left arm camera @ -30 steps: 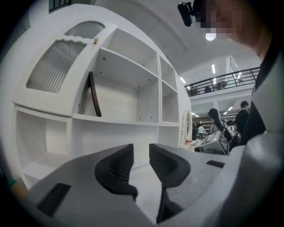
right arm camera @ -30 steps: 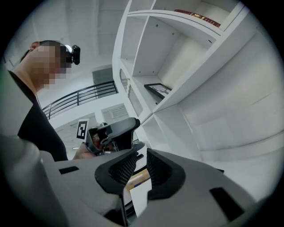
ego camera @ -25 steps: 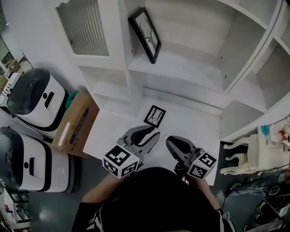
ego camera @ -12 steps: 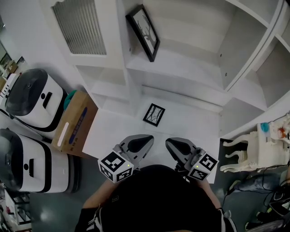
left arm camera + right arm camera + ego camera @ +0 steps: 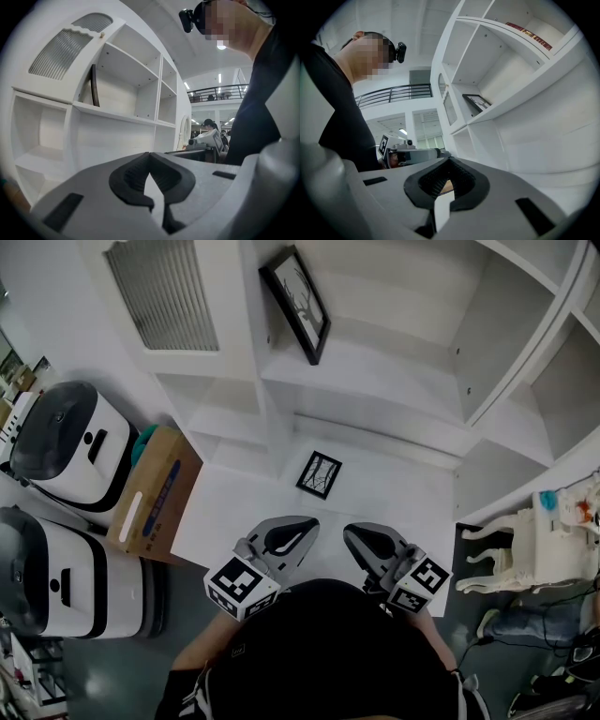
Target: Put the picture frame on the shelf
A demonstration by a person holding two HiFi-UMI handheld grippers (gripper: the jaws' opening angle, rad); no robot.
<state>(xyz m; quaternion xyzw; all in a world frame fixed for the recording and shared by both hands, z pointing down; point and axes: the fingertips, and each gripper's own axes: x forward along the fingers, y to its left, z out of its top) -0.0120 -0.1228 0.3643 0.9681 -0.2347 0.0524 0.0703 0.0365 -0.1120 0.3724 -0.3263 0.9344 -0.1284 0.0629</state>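
- Grey jaws with black ribbed pads on the left gripper (image 5: 150,157) are pressed together with nothing between them. Those of the right gripper (image 5: 449,161) are likewise closed and empty.
- Ahead of both tips, slightly nearer the left pair, the small picture frame (image 5: 320,474) lies flat on the white counter (image 5: 403,507), apart from either gripper.
- It looks light and stiff, with a thin black border. It may be glazed, though it shows too small to be sure, so I would treat the face as slick and breakable.
- Lying flat, it offers little to pinch. The best hold is likely across one border edge with the jaws opened first, keeping the pads off the face.
- Farther ahead and higher, the shelf (image 5: 375,371) already carries a larger frame (image 5: 298,304) leaning at its left end, with bare board to that frame's right.
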